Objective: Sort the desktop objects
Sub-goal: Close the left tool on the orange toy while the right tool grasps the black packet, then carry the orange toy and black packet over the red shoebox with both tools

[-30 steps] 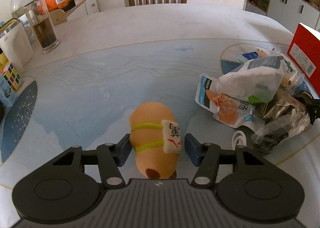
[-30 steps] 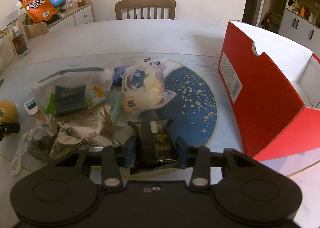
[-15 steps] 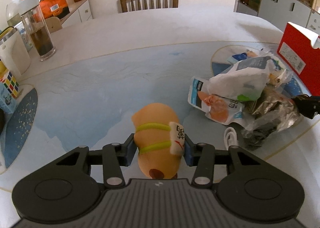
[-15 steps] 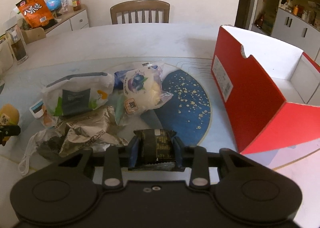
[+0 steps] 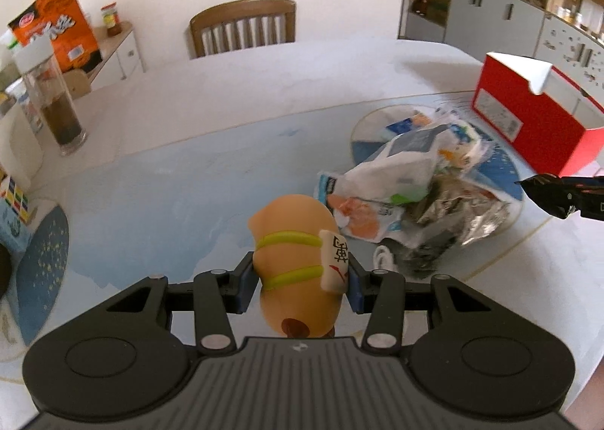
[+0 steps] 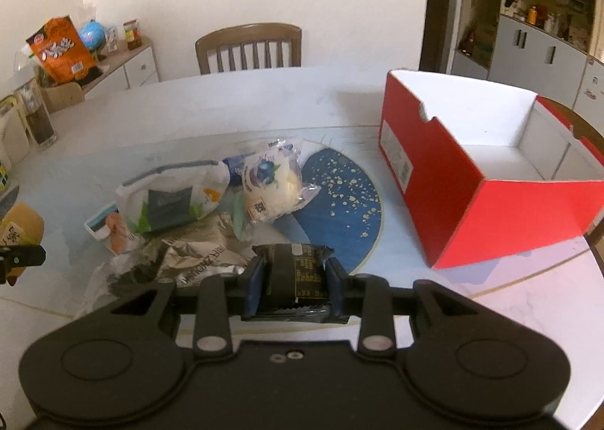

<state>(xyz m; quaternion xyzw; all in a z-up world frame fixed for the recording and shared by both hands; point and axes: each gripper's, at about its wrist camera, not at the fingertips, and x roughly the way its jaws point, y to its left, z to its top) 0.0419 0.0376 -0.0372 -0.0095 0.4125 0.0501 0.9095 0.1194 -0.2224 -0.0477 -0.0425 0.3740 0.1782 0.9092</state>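
Note:
My left gripper (image 5: 300, 284) is shut on an orange plush toy (image 5: 298, 264) with two yellow-green bands and a white tag, lifted off the table. At the left edge of the right wrist view the same toy (image 6: 20, 226) shows again. My right gripper (image 6: 296, 288) is shut on a black snack packet (image 6: 296, 281), held above the table near the snack pile. That packet (image 5: 547, 198) pokes in at the right edge of the left wrist view. An open red box (image 6: 487, 181) with a white inside stands to the right.
A pile of snack bags (image 6: 181, 199) lies on the table between the two grippers, with a blueberry bun pack (image 6: 270, 181) at its right. A tall glass jar (image 5: 53, 97) and a colour cube (image 5: 13, 196) stand at the left. A wooden chair (image 6: 249, 48) is behind the table (image 5: 264, 75).
Both grippers closed on their things and rose: the left one on the plush toy, the right one on the black packet. The table and the red box now look farther below.

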